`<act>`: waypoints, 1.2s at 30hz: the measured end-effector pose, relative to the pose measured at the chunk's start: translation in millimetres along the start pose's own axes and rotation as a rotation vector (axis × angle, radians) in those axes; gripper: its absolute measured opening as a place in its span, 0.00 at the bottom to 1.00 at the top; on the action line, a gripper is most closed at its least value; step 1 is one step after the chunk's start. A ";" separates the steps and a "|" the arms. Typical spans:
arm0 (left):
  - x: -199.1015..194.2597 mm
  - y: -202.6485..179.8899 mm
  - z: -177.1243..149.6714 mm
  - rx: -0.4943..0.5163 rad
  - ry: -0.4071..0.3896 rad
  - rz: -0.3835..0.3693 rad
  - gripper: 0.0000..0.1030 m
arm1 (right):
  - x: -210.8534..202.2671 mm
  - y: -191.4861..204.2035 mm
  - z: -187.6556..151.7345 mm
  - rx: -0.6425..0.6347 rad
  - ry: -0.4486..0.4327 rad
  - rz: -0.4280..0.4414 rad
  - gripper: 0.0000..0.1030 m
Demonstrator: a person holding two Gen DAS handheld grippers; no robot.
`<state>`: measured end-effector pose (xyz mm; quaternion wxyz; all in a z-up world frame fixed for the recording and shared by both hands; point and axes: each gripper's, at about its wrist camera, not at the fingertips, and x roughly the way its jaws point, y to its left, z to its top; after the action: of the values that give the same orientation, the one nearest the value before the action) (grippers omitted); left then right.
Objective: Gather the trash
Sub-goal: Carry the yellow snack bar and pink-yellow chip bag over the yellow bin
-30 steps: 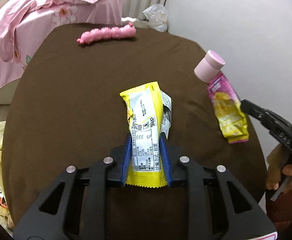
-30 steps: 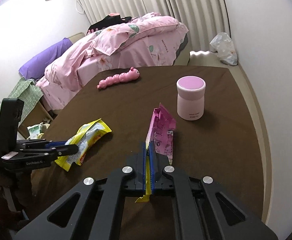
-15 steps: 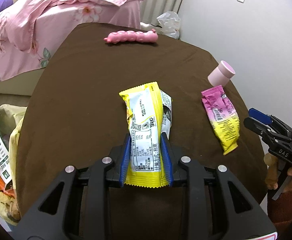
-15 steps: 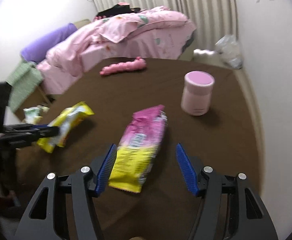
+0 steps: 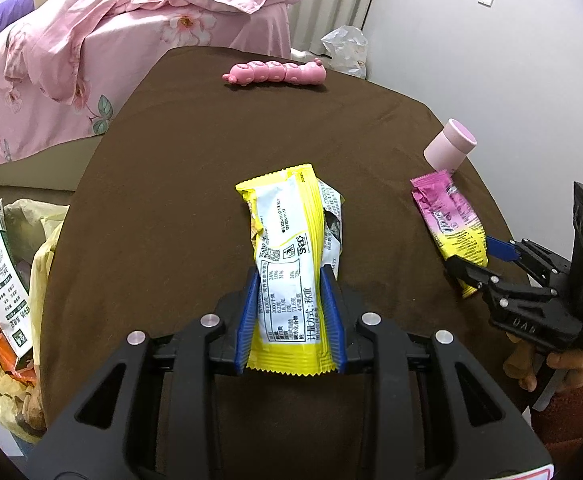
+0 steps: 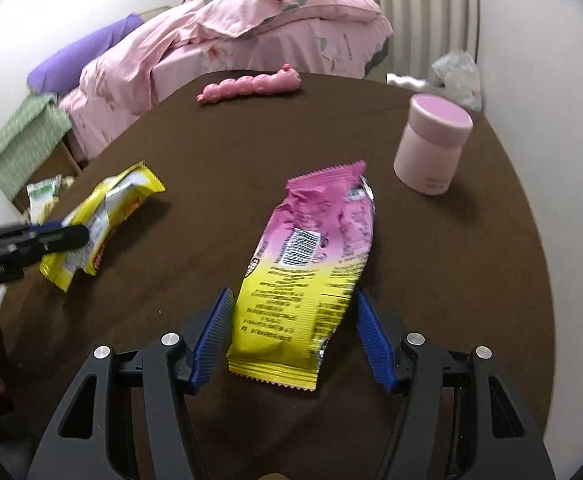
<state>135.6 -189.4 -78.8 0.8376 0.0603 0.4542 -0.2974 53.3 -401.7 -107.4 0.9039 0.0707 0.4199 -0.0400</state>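
Note:
My left gripper (image 5: 291,320) is shut on a yellow snack wrapper (image 5: 289,256) and holds it above the brown table (image 5: 171,200). The wrapper also shows in the right wrist view (image 6: 99,220), pinched in the left gripper (image 6: 65,236). My right gripper (image 6: 291,340) is open, its blue pads either side of the yellow end of a pink and yellow wrapper (image 6: 311,264) that lies flat on the table. That wrapper also shows in the left wrist view (image 5: 449,224), with the right gripper (image 5: 487,260) at its near end.
A pink lidded jar (image 6: 431,148) stands right of the pink wrapper. A pink caterpillar toy (image 6: 251,86) lies at the table's far edge. A yellow bag of trash (image 5: 7,300) sits off the table's left edge. A pink bed (image 5: 111,40) stands beyond.
My right gripper has opened and let go of the pink and yellow wrapper, which now lies flat between its pads. My left gripper has moved back a little, still holding the yellow wrapper.

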 end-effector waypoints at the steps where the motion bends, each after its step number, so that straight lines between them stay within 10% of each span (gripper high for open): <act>1: -0.5 1.1 -0.6 -0.005 -0.002 0.000 0.27 | -2.1 2.3 -1.2 -0.006 -0.008 -0.001 0.57; 8: -7.3 7.4 -4.5 -0.024 -0.017 -0.003 0.27 | -4.6 8.7 -7.7 -0.043 -0.044 -0.016 0.37; 20: -60.5 50.7 -9.5 -0.090 -0.141 0.048 0.27 | -44.0 49.5 25.0 -0.132 -0.182 0.109 0.36; 36: -142.3 206.0 -65.4 -0.357 -0.236 0.249 0.29 | -21.5 222.0 81.0 -0.481 -0.143 0.425 0.36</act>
<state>143.7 66.0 -38.2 0.9125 -0.0684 0.3875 -0.1119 129.8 -195.4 -18.4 0.9101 -0.0617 0.3285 0.2450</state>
